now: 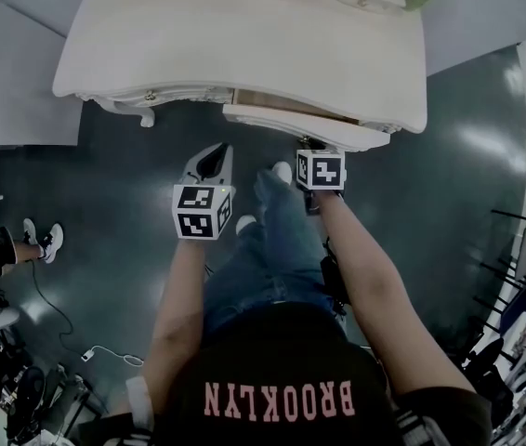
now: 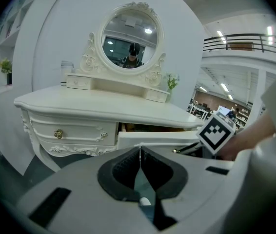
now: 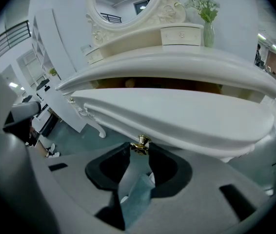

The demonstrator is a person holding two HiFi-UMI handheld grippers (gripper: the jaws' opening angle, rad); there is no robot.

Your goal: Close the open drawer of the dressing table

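Cream-white lacquered drawer, right-hand unit of the dressing table. It stands pulled out from under the tabletop's front edge, and a strip of brown wooden interior shows in the gap behind its front. The front panel is curved and carries one brass knob at its lower middle.

Right tongs: closed on that brass knob, one tip at each side of it, pointing steeply down at the drawer front.

Left tongs: tips pressed together, nothing between them. They are held to the left of the drawer and apart from it, with the drawer's near corner lying beyond them.

Neighbouring drawer: shut flush, with its own brass knob.

Tabletop: the edge overhangs the open drawer. An oval mirror in a carved frame stands at the back, and a small vase of flowers stands at the right.

Surroundings: dark grey floor, bare in front of the table. The person's jeans-clad legs stand just before the drawer. A bystander's white shoes are well off to the left, with cables near the lower left corner.
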